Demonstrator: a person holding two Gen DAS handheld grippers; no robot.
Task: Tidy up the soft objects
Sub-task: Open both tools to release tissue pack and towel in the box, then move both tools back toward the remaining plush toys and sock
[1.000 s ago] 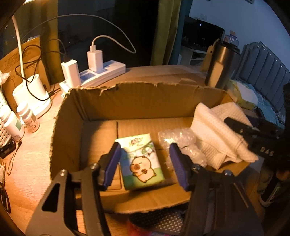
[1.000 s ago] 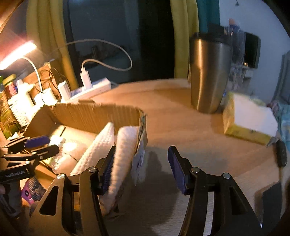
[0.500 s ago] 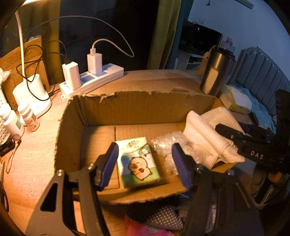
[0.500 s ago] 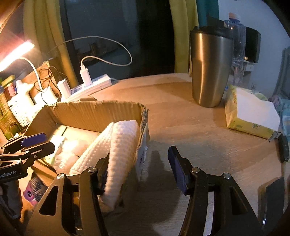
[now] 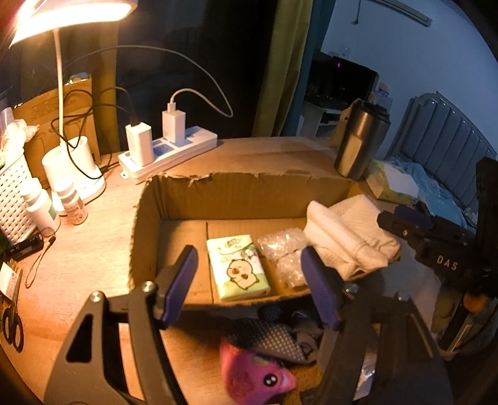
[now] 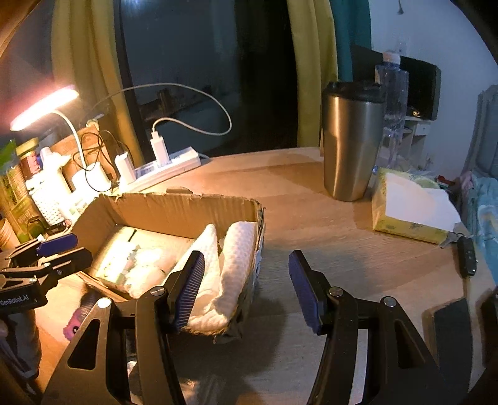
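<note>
A torn cardboard box (image 5: 249, 190) holds a cartoon tissue pack (image 5: 238, 268), crumpled bubble wrap (image 5: 283, 252) and a folded white towel (image 5: 342, 236) at its right end. My left gripper (image 5: 249, 286) hovers above the box's near wall. Its jaws are opening and grip nothing. Below it on the desk lie a pink plush toy (image 5: 252, 374) and a dark dotted cloth (image 5: 267, 339). My right gripper (image 6: 246, 291) stands open and empty by the box's corner, its left finger beside the towel (image 6: 236, 258). The right gripper (image 5: 420, 230) and left gripper (image 6: 46, 249) each show in the other's view.
A steel tumbler (image 6: 351, 140), a yellow tissue box (image 6: 411, 212) and a key fob (image 6: 467, 255) sit on the wooden table (image 6: 311, 187) to the right. Behind the box are a power strip (image 5: 168, 152) with chargers and a lit lamp (image 5: 68, 18). Bottles (image 5: 40, 205) stand at left.
Both grippers have risen and drawn back from the box. The left jaws have spread wider. The pink plush toy and dotted cloth have come into view below the left gripper.
</note>
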